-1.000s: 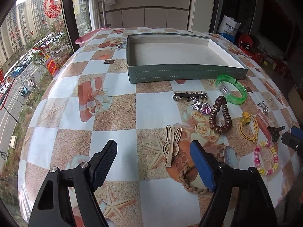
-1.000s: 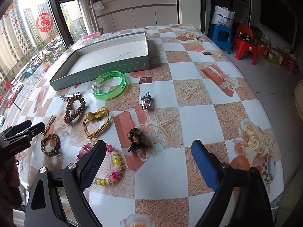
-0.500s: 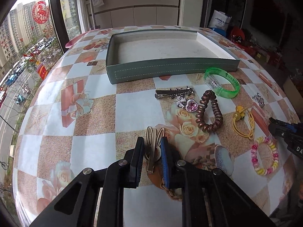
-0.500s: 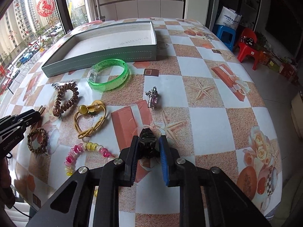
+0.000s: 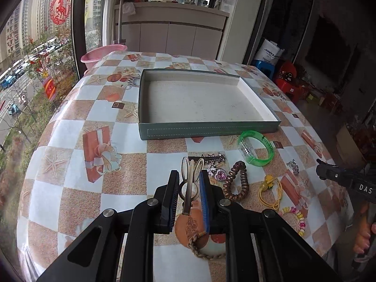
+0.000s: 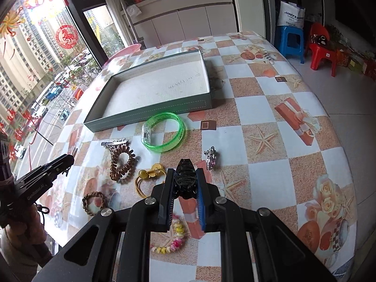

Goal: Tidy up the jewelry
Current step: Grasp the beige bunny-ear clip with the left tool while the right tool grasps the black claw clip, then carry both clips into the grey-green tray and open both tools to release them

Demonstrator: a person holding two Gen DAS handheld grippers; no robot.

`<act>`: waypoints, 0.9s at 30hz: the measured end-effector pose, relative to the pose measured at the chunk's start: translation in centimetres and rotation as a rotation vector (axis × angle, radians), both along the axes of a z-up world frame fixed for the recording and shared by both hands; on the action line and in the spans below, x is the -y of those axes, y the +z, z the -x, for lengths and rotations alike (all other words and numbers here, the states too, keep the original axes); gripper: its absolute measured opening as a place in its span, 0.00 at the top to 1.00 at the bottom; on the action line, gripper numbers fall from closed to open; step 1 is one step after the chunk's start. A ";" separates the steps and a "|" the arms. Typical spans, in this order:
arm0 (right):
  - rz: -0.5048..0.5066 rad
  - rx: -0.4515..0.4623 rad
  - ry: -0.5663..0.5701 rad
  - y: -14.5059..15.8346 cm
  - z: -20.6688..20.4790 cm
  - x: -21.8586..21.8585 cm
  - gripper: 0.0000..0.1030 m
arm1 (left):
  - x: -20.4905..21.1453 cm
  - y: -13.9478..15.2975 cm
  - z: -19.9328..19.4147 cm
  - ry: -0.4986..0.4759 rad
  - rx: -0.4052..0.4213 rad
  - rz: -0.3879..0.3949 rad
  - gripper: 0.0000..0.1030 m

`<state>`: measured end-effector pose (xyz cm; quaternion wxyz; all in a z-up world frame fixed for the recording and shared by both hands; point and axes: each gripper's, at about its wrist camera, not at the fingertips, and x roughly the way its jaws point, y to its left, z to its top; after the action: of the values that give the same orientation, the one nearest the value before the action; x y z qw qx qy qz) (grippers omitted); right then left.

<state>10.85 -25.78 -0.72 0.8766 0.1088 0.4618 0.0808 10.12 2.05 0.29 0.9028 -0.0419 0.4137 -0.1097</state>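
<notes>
Two clips (image 5: 191, 183) (image 6: 185, 181) — beige, blk.

A glossy patterned plastic cloth (image 5: 77, 108) is spread over the table. The tray (image 5: 206, 130) is faced in matt grey-green card with pale stitching and lined in rough white. The green bangle (image 5: 256, 150) is seen as translucent, shiny plastic. The rabbit-ear clip (image 5: 190, 181) looks like brushed metal, and the black claw clip (image 6: 186, 178) like glossy plastic.
</notes>
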 end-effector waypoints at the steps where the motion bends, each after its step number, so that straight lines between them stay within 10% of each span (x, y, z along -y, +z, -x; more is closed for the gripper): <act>1: -0.021 0.002 0.007 0.6 -0.6 -0.1 0.82 | 0.0 0.7 -0.5 0.000 0.006 0.008 0.70; 13: -0.048 -0.026 0.096 3.8 -12.3 -2.8 0.82 | 1.5 4.8 -11.0 -0.014 0.035 0.018 0.70; 27: -0.026 -0.107 0.092 -2.1 -26.8 -5.0 0.83 | 4.2 -2.4 -24.1 0.055 -0.071 -0.103 0.70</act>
<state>37.64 -20.74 -2.77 0.8444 0.1031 0.5116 0.1209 34.23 -2.17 -2.13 0.8911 -0.0105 0.4495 -0.0617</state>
